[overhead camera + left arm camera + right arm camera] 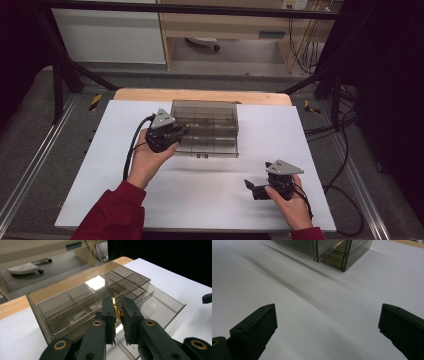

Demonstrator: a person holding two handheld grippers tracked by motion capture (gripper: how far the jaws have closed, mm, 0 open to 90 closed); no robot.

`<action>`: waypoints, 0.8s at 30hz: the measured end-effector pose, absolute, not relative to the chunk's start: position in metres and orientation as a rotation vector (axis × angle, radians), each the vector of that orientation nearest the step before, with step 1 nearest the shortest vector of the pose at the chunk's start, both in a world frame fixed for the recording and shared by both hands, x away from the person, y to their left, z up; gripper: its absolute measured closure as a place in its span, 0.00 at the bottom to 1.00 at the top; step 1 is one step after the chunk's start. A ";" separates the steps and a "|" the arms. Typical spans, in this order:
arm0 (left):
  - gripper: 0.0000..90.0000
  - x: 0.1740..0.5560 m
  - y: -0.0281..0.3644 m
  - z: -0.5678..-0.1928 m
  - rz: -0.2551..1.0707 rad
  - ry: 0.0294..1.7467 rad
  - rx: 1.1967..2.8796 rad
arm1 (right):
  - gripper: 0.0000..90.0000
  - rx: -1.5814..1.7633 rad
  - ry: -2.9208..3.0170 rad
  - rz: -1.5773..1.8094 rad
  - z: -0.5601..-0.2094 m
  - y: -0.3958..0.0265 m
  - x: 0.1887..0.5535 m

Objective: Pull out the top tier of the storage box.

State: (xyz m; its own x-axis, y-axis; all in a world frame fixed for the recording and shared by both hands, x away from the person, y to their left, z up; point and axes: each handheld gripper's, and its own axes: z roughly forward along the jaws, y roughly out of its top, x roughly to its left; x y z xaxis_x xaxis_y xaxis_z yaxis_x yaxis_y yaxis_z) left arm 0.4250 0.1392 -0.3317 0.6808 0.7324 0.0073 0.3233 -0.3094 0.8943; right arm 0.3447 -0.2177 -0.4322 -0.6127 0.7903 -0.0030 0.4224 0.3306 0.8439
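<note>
Currently your left gripper point(117, 315) fingers pinch a small gold metal piece point(115, 312) over the smoky clear plastic compartment box point(205, 127) mid-desk; drop-off remains. Your right gripper point(252, 188) rests nearby, fingers spread, empty.

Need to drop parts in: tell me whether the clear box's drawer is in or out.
Out: the drawer juts forward from the clear box, its dividers exposed.

The left gripper point(176, 134) is over the left part of the smoky transparent plastic compartment box point(210, 131). The right gripper point(252, 189) rests on the white table sheet point(210, 200), near right.
</note>
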 end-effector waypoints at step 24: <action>0.90 0.425 0.103 -0.341 0.489 0.789 1.936 | 0.03 1.042 2.189 1.204 -0.430 -0.217 0.343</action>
